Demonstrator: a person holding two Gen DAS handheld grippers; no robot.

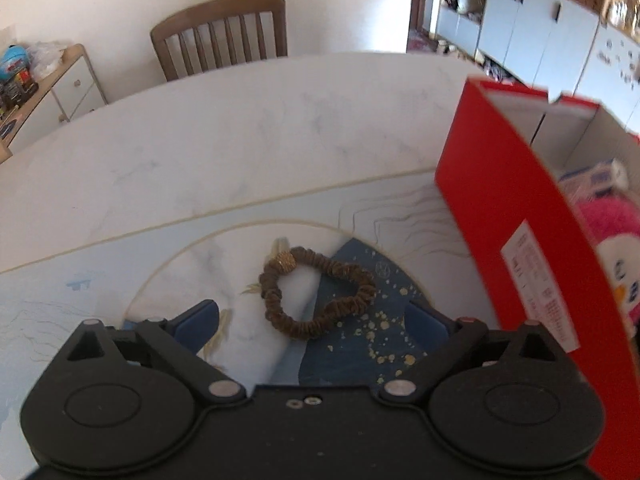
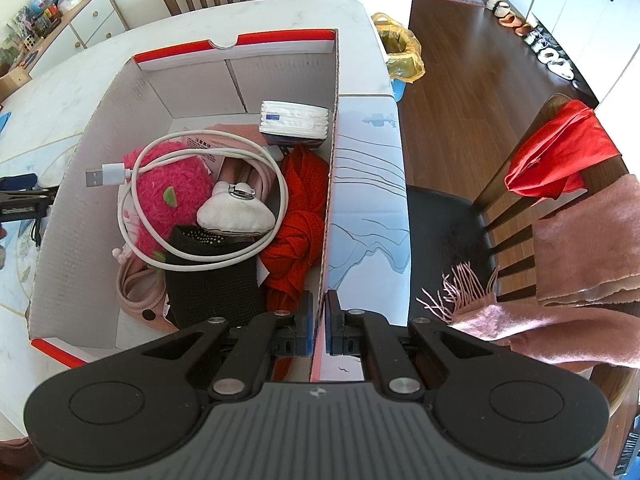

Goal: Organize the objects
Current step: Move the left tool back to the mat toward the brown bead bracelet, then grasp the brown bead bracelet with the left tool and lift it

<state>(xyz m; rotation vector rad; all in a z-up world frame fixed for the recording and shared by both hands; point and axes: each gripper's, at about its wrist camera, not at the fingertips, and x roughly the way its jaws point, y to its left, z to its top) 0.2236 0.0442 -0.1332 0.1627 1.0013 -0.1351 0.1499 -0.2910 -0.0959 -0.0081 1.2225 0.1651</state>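
the left claw [image 1: 312, 316] is held apart, nothing between its blue pads [image 1: 198, 318], tipped down over the brown hair tie [image 1: 316, 296], which lies flat on the placemat [image 1: 60, 300] just ahead of the claw and roughly centred in its gap. the red box [image 1: 516, 216] stands close on the claw's right side. the right claw [image 2: 319, 326] is seen clamped together on the box's near right wall [image 2: 330, 184], steadying it.

a poor pinch is the likely fault: the tie is a thin, soft loop lying low on the table [image 1: 240, 128], so only one strand might be caught, or it might be skated aside by a pad landing on it. the placemat could be nipped along with it. on the carry over, the box wall could be struck, since it is so near. inside the box, the white cable [image 2: 208, 208] and the pink plush [image 2: 176, 196] are piled high, so a dropped tie could roll off.
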